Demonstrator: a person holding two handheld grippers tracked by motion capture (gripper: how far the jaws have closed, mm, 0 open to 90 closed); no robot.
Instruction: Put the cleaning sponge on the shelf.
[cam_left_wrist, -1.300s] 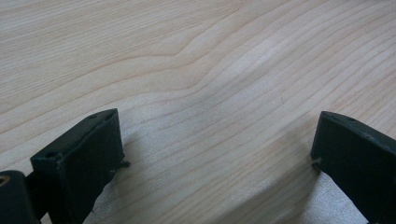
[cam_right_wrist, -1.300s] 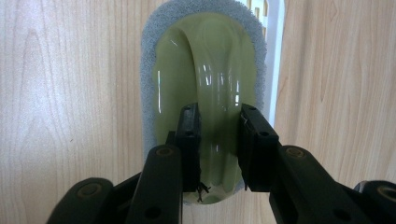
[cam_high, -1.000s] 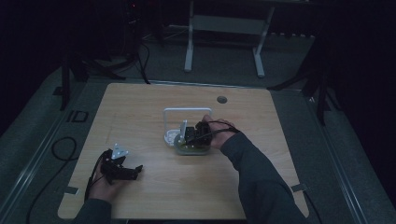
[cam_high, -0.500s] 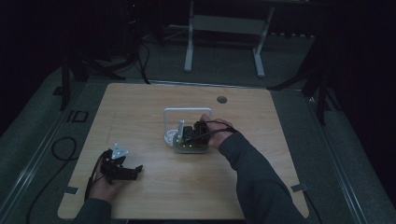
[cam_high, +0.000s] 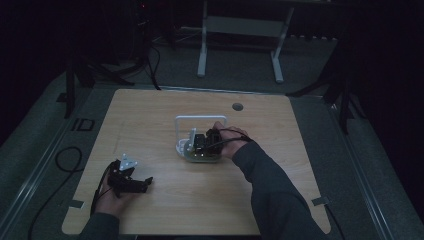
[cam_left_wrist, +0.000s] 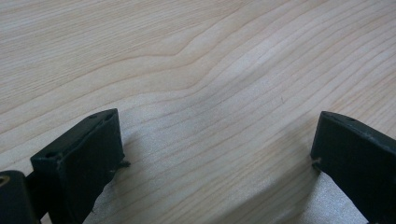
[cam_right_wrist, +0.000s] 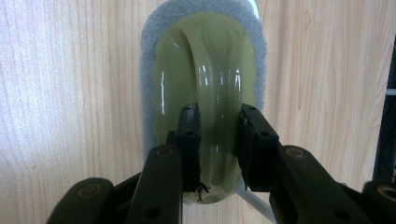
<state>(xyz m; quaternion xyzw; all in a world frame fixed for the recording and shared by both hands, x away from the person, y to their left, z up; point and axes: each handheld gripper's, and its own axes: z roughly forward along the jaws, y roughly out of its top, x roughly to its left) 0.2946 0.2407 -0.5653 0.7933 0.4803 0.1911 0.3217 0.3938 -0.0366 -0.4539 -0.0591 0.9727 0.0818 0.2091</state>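
Scrubber: a greenish see-through scrubber (cam_right_wrist: 205, 88) with an arched handle and a grey scouring pad under it lies near the middle of the counter (cam_high: 160, 115), a little toward the far edge, at the foot of a white wire rack (cam_high: 200, 120).

Right claw: your right claw (cam_right_wrist: 218, 140) straddles the arch of the handle, one jaw on each side and narrow; you appear to have it gripped, both pads against the plastic.

Left claw: your left claw (cam_left_wrist: 215, 154) rests near the near left corner of the counter, spread wide with nothing but bare wood between the jaws.

Weight: judge it light; one claw should carry it easily.

Stiffness: the handle looks like hard moulded plastic, so it will not give under the jaws; the pad beneath looks soft and would squash.

Slip: the glossy, rounded handle is likely slippery. Keep the grip square across the arch so it cannot twist out.

Where to hold: stay on the handle's arch, near its middle as now, not on the pad's rim.

Watch: the rack stands just beside it; lift clear before swinging sideways.
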